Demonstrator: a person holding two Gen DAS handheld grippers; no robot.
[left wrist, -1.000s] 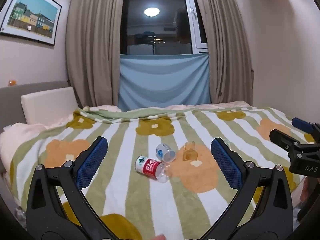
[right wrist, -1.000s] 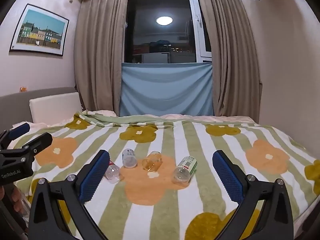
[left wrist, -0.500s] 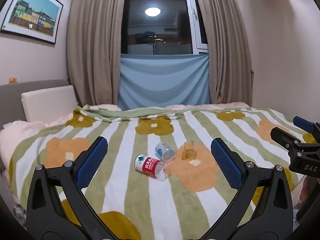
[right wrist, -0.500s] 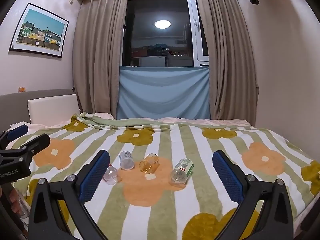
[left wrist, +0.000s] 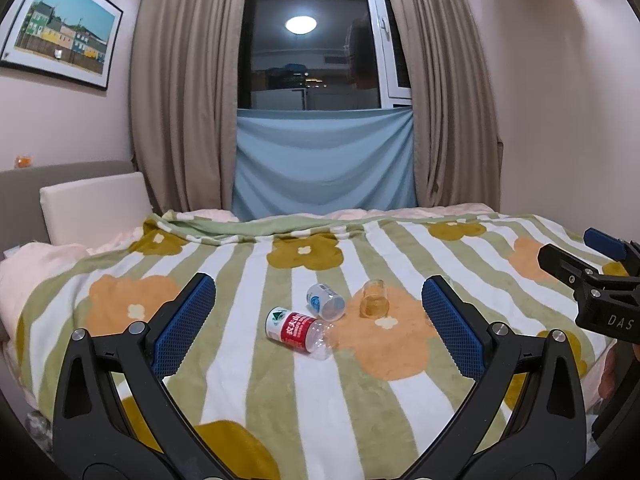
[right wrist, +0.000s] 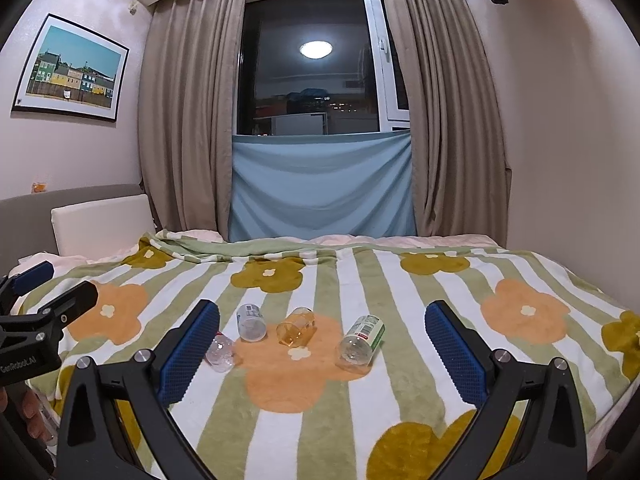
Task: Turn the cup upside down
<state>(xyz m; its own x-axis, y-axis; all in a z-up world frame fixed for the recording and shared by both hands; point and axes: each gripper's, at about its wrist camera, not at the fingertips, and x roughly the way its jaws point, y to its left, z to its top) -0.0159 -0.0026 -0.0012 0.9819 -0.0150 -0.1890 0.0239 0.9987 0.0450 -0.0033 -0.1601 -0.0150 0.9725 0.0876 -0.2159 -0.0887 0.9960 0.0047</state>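
Amber see-through cup (right wrist: 297,326) lies on its side on the bed (right wrist: 400,380), on an orange flower of the blanket, mouth toward the right camera; in the left view the cup (left wrist: 374,299) sits just right of two bottles, not touching them as far as I can tell; looks like thin plastic or glass, can't say which; judged light, stiff, smooth so likely slippery, will roll on soft blanket; best hold across the side wall mid-body, then rotate mouth down; soft bed may let it tip.

Count: one cup; three clear bottles lying down: red-label (left wrist: 299,331), blue-label (right wrist: 250,321), green-label (right wrist: 361,342).

Left gripper (left wrist: 318,322) jaws spread wide, nothing held, well short of cup; right gripper (right wrist: 322,342) jaws likewise released, empty.
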